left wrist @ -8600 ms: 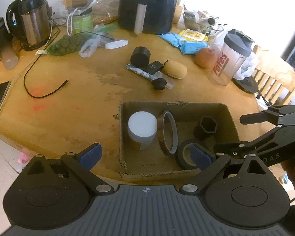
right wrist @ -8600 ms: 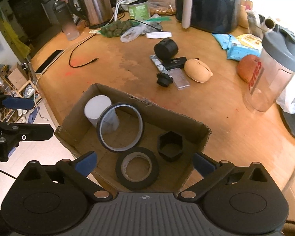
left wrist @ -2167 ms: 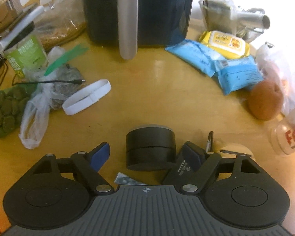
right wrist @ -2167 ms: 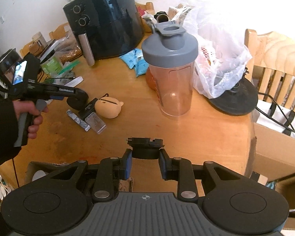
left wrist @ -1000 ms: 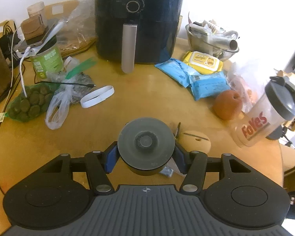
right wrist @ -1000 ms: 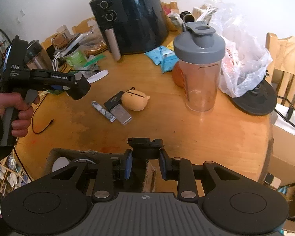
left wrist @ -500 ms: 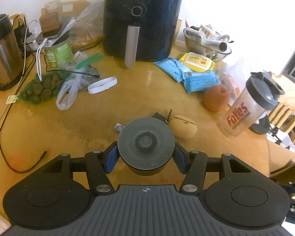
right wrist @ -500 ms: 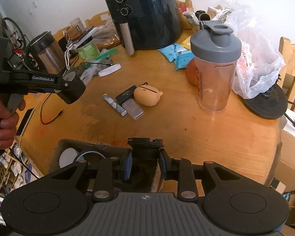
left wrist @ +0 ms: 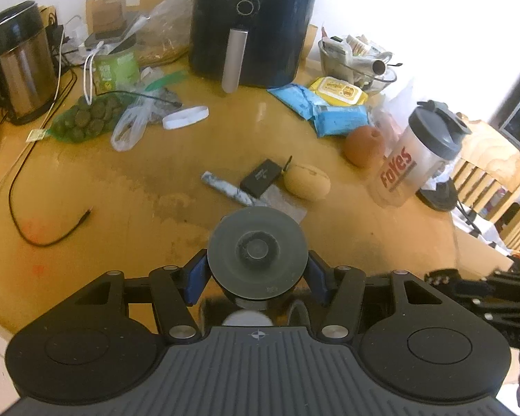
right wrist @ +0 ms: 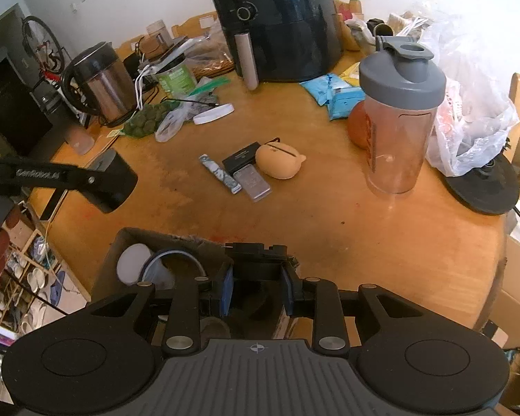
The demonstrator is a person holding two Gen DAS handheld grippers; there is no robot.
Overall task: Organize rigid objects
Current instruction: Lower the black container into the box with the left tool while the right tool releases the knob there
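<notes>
Left gripper (left wrist: pixel 257 272) clamped on a round dark grey puck-shaped container (left wrist: pixel 257 253), lifted above the near table edge. Right gripper (right wrist: pixel 255 289) closed narrow on a small black clip-like part (right wrist: pixel 256 251), held over the open brown cardboard box (right wrist: pixel 121 242). Box contains a white-lidded jar (right wrist: pixel 132 268) and an upright tape ring (right wrist: pixel 175 260). Further out on the round wooden table (right wrist: pixel 329 215): marbled grey stick (right wrist: pixel 220 173), flat black case (right wrist: pixel 241 157), tan rounded pouch (right wrist: pixel 280 163), touching in a cluster. Beyond: clear shaker bottle with grey lid (right wrist: pixel 400 114), black air fryer (right wrist: pixel 277 17).
</notes>
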